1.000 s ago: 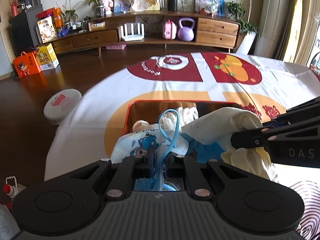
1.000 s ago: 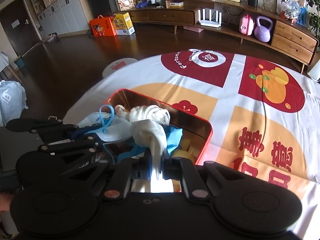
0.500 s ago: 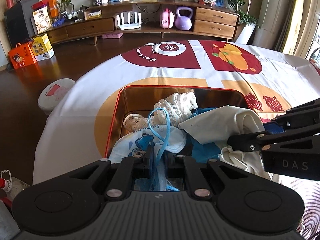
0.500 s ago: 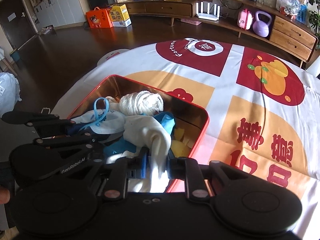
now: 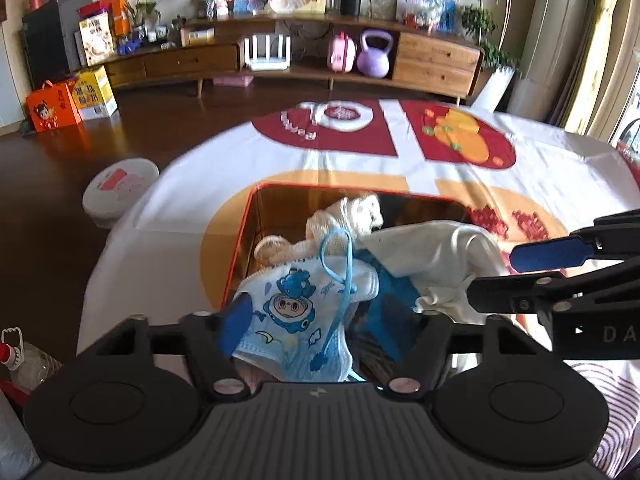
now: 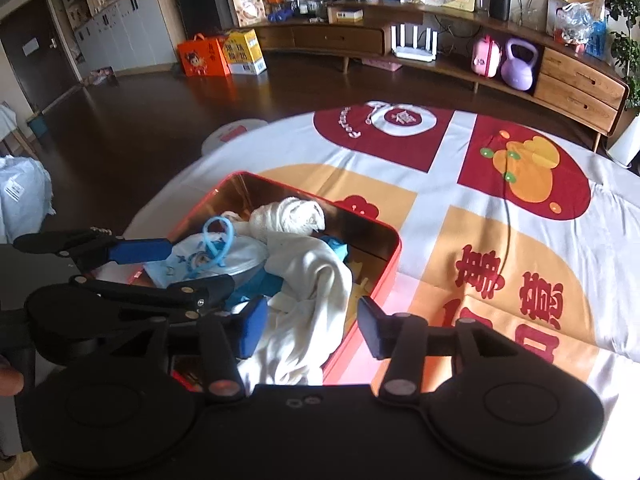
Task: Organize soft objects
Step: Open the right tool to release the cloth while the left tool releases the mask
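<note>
A red tin box (image 5: pixel 244 236) (image 6: pixel 390 264) with a shiny gold inside stands on the table and holds soft things. A blue cartoon face mask (image 5: pixel 296 312) (image 6: pixel 200 256) with a blue ear loop lies at its near left. A white cloth (image 5: pixel 436 248) (image 6: pixel 308 288) drapes over its near right side. A rolled white towel (image 5: pixel 352 212) (image 6: pixel 288 212) lies further back. My left gripper (image 5: pixel 332 320) is open with the mask between its jaws. My right gripper (image 6: pixel 312 320) is open over the white cloth.
The table carries a white cloth (image 6: pixel 460 200) with red and orange prints. Beyond it are a dark wood floor, a white round stool (image 5: pixel 120 188), a long wooden sideboard (image 5: pixel 320 60) and orange boxes (image 5: pixel 52 108). A bottle (image 5: pixel 16 356) stands low at the left.
Both grippers have opened: the left let go of the face mask and the right let go of the white cloth. Both things now lie in the tin box.
</note>
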{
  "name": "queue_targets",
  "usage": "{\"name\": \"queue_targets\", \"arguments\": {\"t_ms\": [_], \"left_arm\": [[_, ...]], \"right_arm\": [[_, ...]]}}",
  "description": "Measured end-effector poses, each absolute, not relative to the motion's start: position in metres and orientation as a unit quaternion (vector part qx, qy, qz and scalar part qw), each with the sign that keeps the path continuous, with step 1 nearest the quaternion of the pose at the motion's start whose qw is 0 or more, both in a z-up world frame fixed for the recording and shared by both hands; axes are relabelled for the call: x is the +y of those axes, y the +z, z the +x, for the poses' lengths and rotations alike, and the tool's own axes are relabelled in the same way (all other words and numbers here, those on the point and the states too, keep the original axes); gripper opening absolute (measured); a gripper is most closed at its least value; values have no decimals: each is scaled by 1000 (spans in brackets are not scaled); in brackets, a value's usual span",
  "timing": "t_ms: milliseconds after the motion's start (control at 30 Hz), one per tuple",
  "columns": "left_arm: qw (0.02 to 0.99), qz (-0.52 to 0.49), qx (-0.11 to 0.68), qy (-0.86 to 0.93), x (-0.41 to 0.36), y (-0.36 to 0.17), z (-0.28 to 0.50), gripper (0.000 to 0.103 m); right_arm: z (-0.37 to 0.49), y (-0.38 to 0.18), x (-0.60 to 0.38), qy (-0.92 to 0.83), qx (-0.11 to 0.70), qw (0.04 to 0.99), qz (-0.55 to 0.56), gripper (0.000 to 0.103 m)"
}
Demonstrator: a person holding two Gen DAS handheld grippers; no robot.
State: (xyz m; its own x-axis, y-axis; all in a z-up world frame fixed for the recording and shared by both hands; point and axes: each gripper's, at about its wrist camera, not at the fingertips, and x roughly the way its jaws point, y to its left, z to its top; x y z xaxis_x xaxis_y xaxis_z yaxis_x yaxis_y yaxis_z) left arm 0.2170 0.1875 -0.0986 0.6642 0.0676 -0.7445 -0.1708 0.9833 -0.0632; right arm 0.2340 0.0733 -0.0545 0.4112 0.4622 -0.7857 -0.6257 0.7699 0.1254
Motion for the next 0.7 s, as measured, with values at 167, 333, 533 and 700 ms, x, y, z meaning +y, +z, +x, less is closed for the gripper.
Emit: {"name": "queue_targets", "arguments": {"t_ms": [167,333,533,700], "left_arm": [[916,-77,390,61,185,-82,203,71],[923,-87,370,62,180,-67,184,80],[930,-89,350,68,172,-52,160,82],[937,-99,326,77,168,-41,138,84]], "right_arm": [[217,-34,58,344,407,842,-83,61],[196,-16,43,359,382,849,-70,66],[175,-3,20,372,354,857,-44,79],[160,-2,4,378,329,864,-43,86]]}}
